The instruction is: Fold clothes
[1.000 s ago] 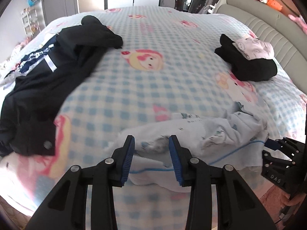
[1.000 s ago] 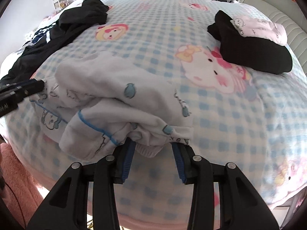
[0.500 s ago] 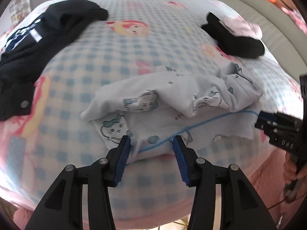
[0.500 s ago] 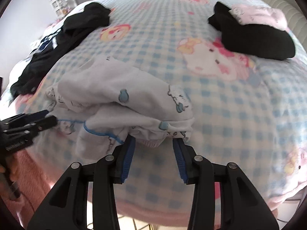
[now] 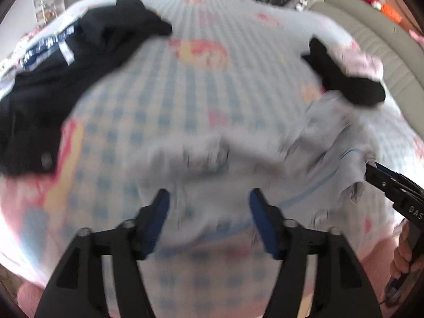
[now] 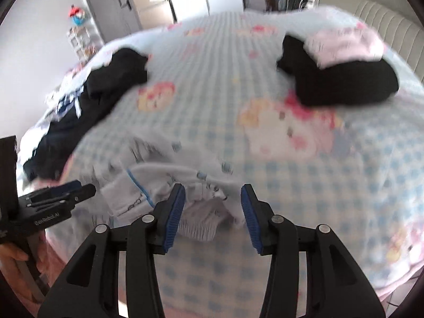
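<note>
Checked bed and the clothes lying on it

The wide bed with a blue-and-white checked cover printed with pink cartoon figures (image 6: 265, 238) carries three lots of clothing. A crumpled white garment with small prints and a thin blue line (image 6: 159, 182) lies at the near edge. A spread-out black garment (image 6: 79, 111) covers the far left side. On the right sits a folded black garment (image 6: 344, 84), with a folded pale pink garment (image 6: 347, 42) on top of it

A grey door (image 6: 114, 8) and padded beige headboard (image 6: 384, 26) border the checked bedspread (image 6: 212, 84).
</note>
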